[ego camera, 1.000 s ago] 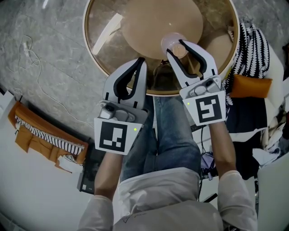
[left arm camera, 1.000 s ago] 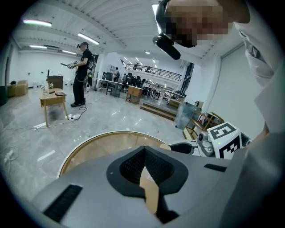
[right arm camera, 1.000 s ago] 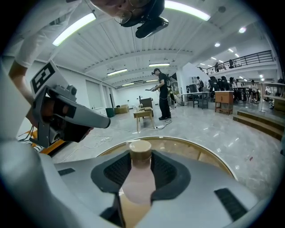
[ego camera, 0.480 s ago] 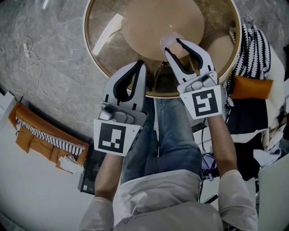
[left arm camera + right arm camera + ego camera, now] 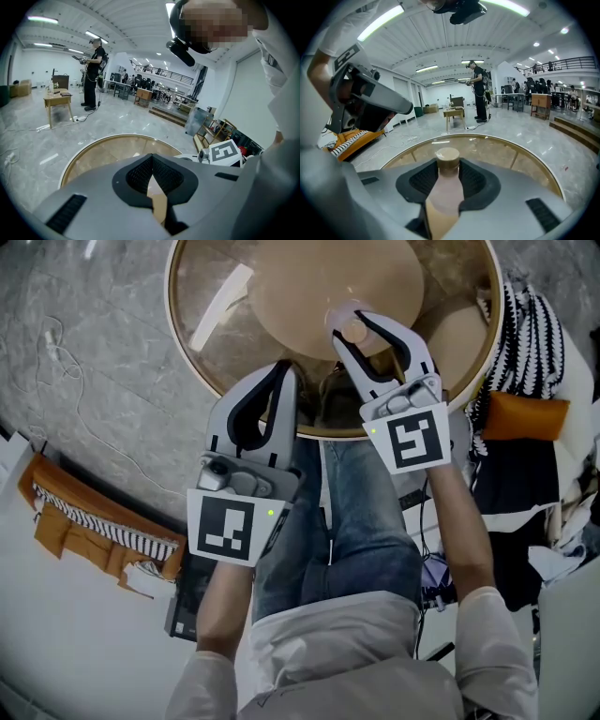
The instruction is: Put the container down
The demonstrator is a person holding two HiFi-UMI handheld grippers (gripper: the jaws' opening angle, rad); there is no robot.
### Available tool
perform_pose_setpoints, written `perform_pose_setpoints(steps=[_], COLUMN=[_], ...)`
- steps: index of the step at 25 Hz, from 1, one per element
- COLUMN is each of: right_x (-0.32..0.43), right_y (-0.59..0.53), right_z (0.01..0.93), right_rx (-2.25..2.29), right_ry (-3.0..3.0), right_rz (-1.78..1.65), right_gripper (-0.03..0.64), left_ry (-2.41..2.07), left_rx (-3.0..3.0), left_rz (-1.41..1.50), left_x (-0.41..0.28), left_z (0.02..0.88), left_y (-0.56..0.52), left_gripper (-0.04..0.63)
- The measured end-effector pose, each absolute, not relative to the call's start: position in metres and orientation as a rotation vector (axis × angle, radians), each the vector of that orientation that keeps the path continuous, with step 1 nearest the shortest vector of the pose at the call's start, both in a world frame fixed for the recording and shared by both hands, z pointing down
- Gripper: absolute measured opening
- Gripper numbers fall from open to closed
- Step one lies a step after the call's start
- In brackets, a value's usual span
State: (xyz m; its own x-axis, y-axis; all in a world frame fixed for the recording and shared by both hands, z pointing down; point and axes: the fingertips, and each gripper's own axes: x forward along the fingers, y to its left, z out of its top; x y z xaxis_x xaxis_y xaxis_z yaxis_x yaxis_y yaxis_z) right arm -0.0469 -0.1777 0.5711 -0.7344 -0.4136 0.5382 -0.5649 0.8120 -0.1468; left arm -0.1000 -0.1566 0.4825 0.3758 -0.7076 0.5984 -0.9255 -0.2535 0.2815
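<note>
The capped pale pink bottle point(image 5: 443, 187) stands upright, clamped at its body between the right gripper's point(image 5: 349, 322) pads, tan cap past the fingertips, over the round glass table point(image 5: 501, 150). Its contents cannot be told. The left gripper point(image 5: 284, 368) is closed on nothing.

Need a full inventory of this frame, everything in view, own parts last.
table: 1, glass with wood rim, ahead
container: 1, pale pink, tan cap, held over the table
cushion: 1, orange, right of table
striped cloth: 1, black-white, right of table
cable: 1, white, floor at left
left tool: 1, grey, shut, empty, at table's near edge
right tool: 1, grey, shut on container
legs: 2, blue jeans, below tools
</note>
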Motion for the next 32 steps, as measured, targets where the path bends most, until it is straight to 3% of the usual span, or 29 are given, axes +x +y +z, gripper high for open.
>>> perform_pose_setpoints(steps=[32], right_x=[-0.049], right_y=[-0.167], right_z=[0.597], right_rx=[0.681], right_ry=[-2.483], right_rz=[0.342], right_gripper=[0.149], left_ry=[-1.375], left_rx=[2.002], left_rz=[0.448], left_x=[-0.094], left_z=[0.498], left_y=[-0.144], left_gripper=[0.018])
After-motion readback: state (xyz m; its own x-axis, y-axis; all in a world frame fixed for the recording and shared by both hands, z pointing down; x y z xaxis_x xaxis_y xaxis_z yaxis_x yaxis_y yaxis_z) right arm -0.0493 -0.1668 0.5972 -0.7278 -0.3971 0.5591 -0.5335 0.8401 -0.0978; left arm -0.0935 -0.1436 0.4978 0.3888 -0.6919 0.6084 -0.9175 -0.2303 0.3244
